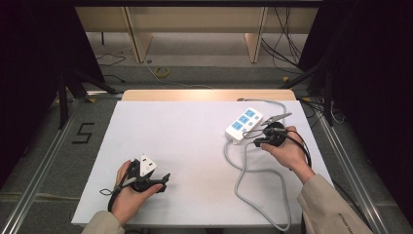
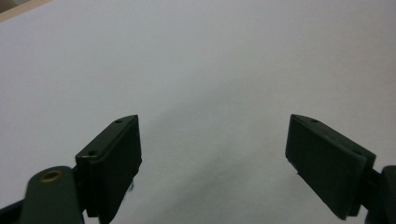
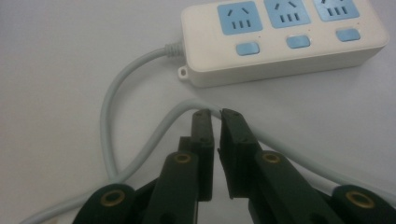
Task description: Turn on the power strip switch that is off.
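Note:
A white power strip (image 1: 243, 124) with blue sockets lies at the table's right, and its grey cable (image 1: 243, 175) loops toward the near edge. My right gripper (image 1: 253, 136) sits just below the strip's near end. In the right gripper view its jaws (image 3: 215, 116) stand a narrow slit apart with nothing between them, their tips just over the cable (image 3: 140, 154) in front of the power strip (image 3: 285, 42). My left gripper (image 1: 164, 184) rests at the near left of the table. In its own view the left gripper (image 2: 215, 163) is wide open over bare white surface.
The white table top (image 1: 185, 131) has a wooden strip along its far edge. Beyond it are a grey floor, desk legs and loose cables. Metal rails run along both sides of the table, and dark curtains hang left and right.

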A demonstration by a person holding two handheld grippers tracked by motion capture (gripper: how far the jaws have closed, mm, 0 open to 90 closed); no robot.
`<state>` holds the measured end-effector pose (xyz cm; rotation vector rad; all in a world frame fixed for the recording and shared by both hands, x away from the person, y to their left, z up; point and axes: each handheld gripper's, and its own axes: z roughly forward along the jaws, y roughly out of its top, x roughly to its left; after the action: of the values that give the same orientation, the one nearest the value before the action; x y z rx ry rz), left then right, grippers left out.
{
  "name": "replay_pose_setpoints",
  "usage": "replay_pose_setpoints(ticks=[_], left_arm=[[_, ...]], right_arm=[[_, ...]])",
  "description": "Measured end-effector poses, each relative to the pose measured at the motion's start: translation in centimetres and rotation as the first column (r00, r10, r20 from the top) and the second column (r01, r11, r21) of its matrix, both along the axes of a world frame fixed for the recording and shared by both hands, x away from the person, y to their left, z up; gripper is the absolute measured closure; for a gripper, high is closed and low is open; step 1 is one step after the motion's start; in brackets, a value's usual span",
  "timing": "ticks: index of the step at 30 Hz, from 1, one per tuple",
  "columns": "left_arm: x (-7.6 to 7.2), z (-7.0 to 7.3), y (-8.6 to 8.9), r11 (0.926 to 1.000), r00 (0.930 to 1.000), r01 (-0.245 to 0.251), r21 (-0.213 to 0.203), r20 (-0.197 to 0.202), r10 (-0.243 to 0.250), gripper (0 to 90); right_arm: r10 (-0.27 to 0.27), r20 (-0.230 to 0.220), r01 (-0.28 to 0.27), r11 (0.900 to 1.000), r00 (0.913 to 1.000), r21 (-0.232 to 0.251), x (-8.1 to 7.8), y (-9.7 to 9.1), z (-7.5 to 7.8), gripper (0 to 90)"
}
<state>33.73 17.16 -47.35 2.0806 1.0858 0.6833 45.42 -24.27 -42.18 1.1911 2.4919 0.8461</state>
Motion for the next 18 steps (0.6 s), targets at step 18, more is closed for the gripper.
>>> replay_pose_setpoints(ticks=[18], left_arm=[[0.1, -0.1, 0.2, 0.9999, 0.9999, -0.010, -0.001, -0.004, 0.010, 18.1]], right_arm=[[0.041, 0.046, -0.044, 0.9967, 0.9981, 0.068, -4.0, -1.1, -1.1, 69.2]])
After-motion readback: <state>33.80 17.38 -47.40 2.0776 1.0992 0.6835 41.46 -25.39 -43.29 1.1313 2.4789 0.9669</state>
